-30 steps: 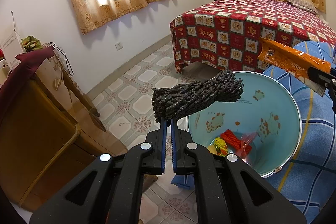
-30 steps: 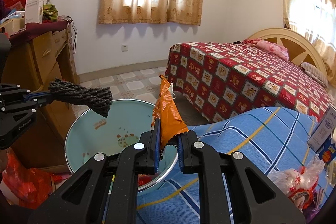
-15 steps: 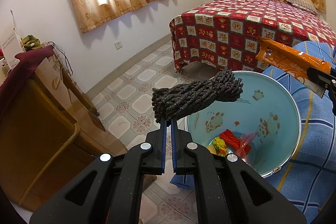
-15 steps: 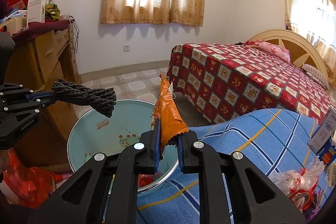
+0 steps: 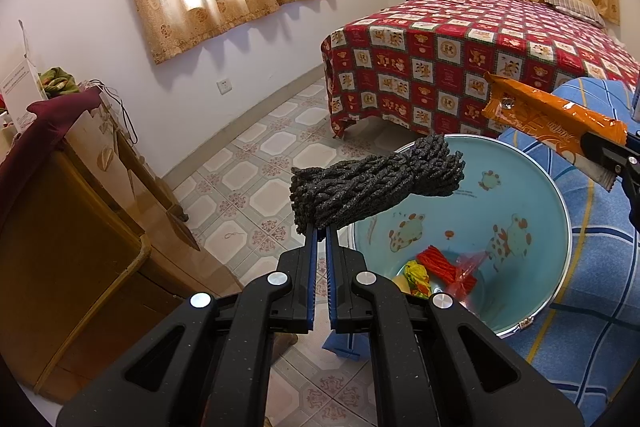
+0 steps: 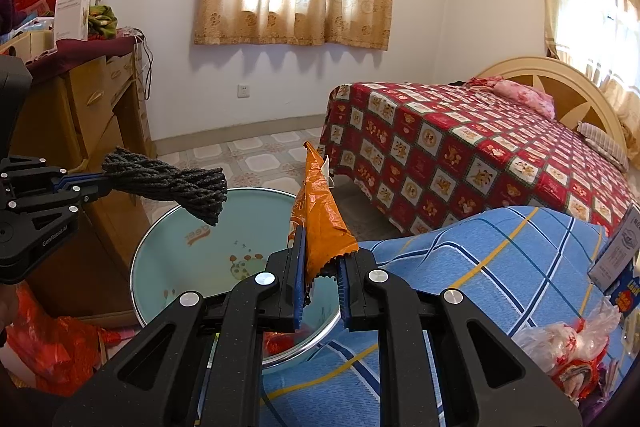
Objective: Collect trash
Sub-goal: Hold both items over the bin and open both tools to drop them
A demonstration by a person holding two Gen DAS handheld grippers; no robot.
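My left gripper (image 5: 321, 233) is shut on a dark grey bundle of rope (image 5: 372, 183) and holds it above the left rim of a light blue basin (image 5: 516, 195). The rope also shows in the right wrist view (image 6: 168, 185). My right gripper (image 6: 318, 259) is shut on an orange snack wrapper (image 6: 320, 223), held upright over the basin's near rim (image 6: 138, 279). The wrapper shows at the right in the left wrist view (image 5: 548, 125). Red and yellow scraps (image 5: 436, 265) lie in the basin's bottom.
A blue checked cloth (image 6: 480, 267) covers the surface to the right, with a plastic bag of trash (image 6: 568, 343) and a box (image 6: 620, 259) on it. A wooden dresser (image 5: 60, 227) stands left. A bed with a red quilt (image 6: 460, 147) is behind.
Both grippers have shifted only slightly; the rope bundle has edged a little towards the basin. Both holds are the same.
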